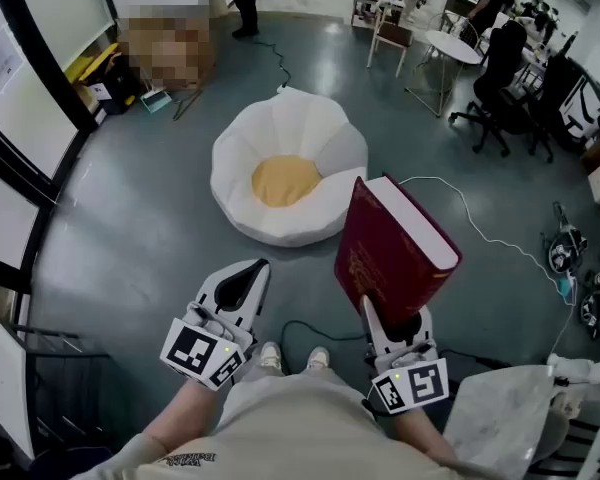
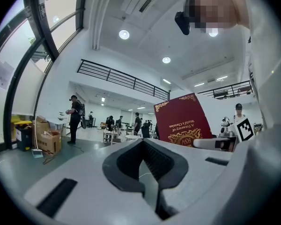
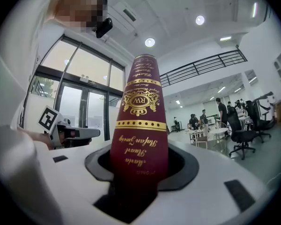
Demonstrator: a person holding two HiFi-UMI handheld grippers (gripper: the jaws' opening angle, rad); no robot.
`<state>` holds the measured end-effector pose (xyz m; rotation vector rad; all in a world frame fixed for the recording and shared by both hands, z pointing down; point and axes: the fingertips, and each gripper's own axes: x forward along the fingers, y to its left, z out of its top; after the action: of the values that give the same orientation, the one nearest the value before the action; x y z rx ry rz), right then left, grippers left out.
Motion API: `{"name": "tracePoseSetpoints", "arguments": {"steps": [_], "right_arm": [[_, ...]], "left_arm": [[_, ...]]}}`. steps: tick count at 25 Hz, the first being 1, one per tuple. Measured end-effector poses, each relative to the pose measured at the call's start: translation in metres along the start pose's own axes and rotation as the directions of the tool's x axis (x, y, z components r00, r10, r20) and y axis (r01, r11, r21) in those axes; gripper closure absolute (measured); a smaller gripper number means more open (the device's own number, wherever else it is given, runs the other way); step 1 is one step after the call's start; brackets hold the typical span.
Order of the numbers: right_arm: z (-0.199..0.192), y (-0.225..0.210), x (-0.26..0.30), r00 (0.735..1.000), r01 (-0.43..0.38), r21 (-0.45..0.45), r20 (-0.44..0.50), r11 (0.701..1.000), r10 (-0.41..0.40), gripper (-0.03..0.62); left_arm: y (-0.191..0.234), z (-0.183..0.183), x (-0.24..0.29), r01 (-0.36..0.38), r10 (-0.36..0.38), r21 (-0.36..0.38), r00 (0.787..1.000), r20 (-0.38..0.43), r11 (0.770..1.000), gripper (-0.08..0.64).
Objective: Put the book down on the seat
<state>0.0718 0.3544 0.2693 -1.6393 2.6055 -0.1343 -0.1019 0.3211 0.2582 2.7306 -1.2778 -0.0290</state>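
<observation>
A thick dark red book with gold lettering stands upright in my right gripper, which is shut on its lower end. Its spine fills the middle of the right gripper view, and its cover shows in the left gripper view. The seat, a white flower-shaped floor cushion with a yellow centre, lies on the floor ahead of both grippers. My left gripper is beside the book, shut with nothing between its jaws.
A white cable runs across the grey floor to the right of the cushion. Office chairs and small tables stand at the back right, cardboard boxes at the back left. A glass wall lines the left side. My feet show below.
</observation>
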Motion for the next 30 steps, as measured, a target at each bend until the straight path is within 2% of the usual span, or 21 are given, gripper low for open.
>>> {"name": "tracePoseSetpoints", "arguments": {"steps": [9, 30], "right_arm": [[-0.001, -0.011, -0.008, 1.0, -0.003, -0.006, -0.012, 1.0, 0.003, 0.385], [-0.003, -0.059, -0.044, 1.0, -0.028, 0.007, -0.002, 1.0, 0.028, 0.385]], "left_arm": [[-0.011, -0.008, 0.005, -0.003, 0.003, -0.011, 1.0, -0.011, 1.0, 0.555], [-0.063, -0.019, 0.03, -0.023, 0.023, 0.022, 1.0, -0.007, 1.0, 0.555]]}}
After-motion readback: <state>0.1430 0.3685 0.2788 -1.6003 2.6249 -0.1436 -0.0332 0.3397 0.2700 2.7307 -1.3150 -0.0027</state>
